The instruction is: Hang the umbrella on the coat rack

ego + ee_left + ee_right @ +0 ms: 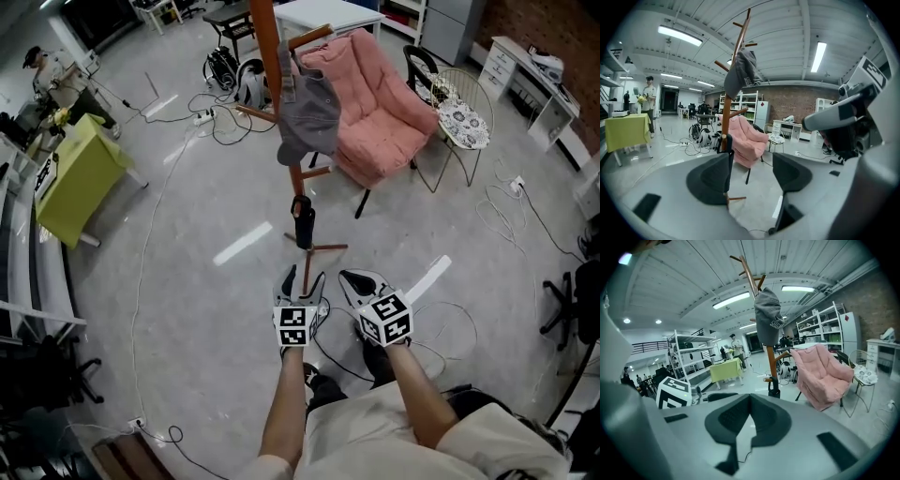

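Folded umbrella on the rack, both grippers held back from it

A pale grey polished floor (187,281) spreads through a workshop room, with black cables (221,120) trailing behind a tall orange-brown wooden coat rack (267,47) and a pink padded armchair (375,103) just beyond it. A yellow-green draped table (80,178) stands well to the left. Bare floor lies between the rack's feet and the grippers. The black folded umbrella (303,222) hangs low on the rack, under a grey cap (307,117). The left gripper (305,278) has its jaws spread and holds nothing; the right gripper (361,281) is clenched on nothing.
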The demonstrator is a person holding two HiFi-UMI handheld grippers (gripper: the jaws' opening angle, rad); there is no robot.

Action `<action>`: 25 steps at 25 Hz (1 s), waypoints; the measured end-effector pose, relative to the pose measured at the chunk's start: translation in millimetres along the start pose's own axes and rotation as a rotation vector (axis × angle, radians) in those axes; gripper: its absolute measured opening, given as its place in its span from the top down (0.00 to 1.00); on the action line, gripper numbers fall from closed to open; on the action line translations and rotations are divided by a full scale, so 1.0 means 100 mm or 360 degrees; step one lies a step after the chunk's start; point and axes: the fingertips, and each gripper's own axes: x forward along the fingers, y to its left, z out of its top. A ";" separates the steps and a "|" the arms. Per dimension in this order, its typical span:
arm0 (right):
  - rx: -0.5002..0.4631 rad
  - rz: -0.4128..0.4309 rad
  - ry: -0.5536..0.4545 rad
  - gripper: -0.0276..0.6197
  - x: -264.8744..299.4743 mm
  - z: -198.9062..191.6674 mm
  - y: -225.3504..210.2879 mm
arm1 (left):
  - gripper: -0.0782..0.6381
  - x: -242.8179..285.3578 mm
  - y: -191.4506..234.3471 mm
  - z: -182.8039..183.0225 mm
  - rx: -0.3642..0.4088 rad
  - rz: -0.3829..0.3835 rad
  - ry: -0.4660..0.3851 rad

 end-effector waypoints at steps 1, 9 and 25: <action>0.0003 -0.0007 -0.0006 0.95 -0.01 0.01 0.04 | 0.48 -0.06 -0.01 0.02 -0.0003 -0.0006 -0.0003; 0.0033 -0.0071 -0.0079 0.95 -0.01 0.07 0.24 | 0.48 -0.43 -0.03 0.27 0.0000 -0.0046 -0.0064; 0.0104 -0.0219 -0.0133 0.95 -0.22 -0.02 0.35 | 0.48 -0.94 -0.14 0.50 0.0032 -0.0175 -0.0082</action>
